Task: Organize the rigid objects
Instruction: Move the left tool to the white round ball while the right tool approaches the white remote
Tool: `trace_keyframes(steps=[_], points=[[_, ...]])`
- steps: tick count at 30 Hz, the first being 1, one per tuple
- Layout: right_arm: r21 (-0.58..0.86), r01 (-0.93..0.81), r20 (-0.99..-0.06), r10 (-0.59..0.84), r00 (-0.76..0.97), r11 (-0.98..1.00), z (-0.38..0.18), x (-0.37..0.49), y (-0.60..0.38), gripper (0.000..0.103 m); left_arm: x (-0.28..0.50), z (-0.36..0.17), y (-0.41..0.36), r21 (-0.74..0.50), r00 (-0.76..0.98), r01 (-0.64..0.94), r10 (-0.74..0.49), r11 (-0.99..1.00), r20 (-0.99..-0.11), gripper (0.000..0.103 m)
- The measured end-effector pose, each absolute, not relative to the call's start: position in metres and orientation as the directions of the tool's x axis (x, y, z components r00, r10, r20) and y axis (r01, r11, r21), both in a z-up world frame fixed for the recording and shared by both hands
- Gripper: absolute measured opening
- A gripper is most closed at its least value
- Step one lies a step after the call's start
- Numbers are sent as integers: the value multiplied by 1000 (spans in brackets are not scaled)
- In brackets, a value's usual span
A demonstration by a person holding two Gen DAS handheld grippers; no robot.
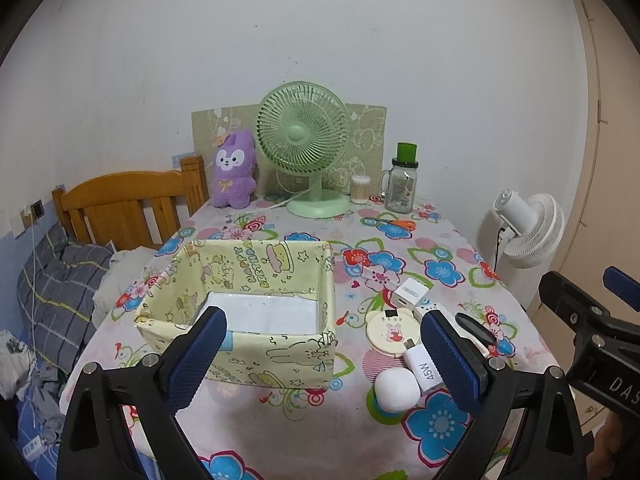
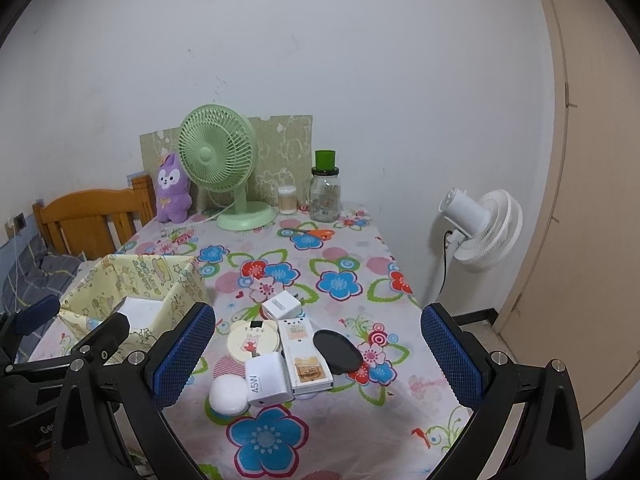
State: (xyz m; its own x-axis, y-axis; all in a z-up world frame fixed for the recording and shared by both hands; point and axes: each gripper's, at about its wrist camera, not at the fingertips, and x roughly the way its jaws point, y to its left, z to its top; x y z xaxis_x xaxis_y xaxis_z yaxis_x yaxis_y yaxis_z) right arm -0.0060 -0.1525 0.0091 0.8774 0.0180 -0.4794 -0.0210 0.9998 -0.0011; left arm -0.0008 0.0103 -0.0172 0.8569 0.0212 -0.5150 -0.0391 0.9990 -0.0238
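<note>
Both grippers hover over the near edge of the table (image 2: 352,432), empty. Left gripper (image 1: 320,360) jaws wide, before the yellow box (image 1: 240,280) at the near left. Right gripper (image 2: 318,356) jaws wide, over the cluster beside the box: 45W charger (image 2: 267,378), white puck (image 2: 229,394), bear compact (image 2: 252,340), white device (image 2: 304,354), black disc (image 2: 336,350), small charger (image 2: 282,304). Green fan (image 2: 218,160) at the far edge.

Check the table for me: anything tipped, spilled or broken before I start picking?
Nothing stands out. The small items sit in a tight cluster beside the empty yellow box, some touching. The green fan and jar stand upright. Both tongs are open.
</note>
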Motion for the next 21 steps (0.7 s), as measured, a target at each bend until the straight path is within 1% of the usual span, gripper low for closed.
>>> trace_keyframes(steps=[7, 21], points=[[11, -36, -511, 37, 859, 999, -9, 5, -158, 103, 9, -40, -4, -1, 829, 5, -5, 1000, -559, 99], [24, -75, -599, 74, 797, 997, -57, 32, -158, 103, 28, -86, -33, -1, 770, 65, -50, 998, -637, 99]])
